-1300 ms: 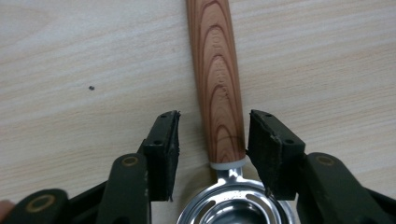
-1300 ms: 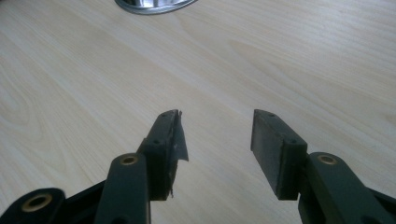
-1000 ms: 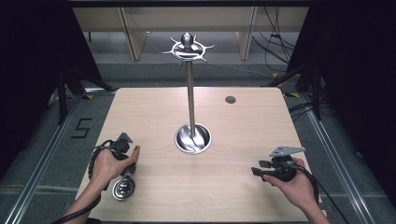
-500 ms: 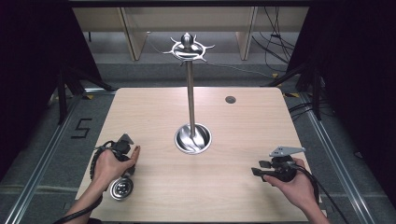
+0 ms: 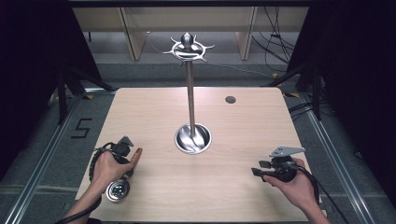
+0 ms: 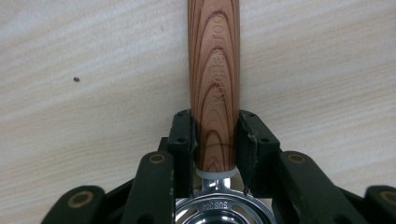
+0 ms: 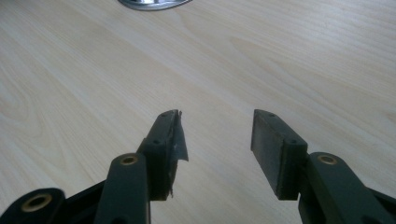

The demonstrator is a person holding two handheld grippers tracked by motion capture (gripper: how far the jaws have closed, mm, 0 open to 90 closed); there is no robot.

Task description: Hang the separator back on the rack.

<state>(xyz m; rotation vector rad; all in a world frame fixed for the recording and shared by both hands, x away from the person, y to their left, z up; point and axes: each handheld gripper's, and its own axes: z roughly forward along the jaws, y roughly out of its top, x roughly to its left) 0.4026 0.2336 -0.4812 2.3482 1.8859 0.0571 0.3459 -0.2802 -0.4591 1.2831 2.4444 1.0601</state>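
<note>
Partly under the left claw (image 6: 215,140), a wooden-handled utensil (image 6: 214,79), head cut off.

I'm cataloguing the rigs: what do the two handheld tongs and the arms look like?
Both are black, pistol-like tools with two flat-padded jaws and brass-coloured pivot rivets. The left tongs trail a coiled black cable. The right tongs carry a grey three-cornered plate on top and a black cable; one pad's lining is frayed. Forearms are bare, no sleeves.

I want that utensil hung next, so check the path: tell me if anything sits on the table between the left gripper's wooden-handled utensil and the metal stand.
Nothing visible does. The left gripper has just closed on the utensil's wooden handle, and the bare table runs clear to the stand. The right gripper waits open, off to the side.
</note>
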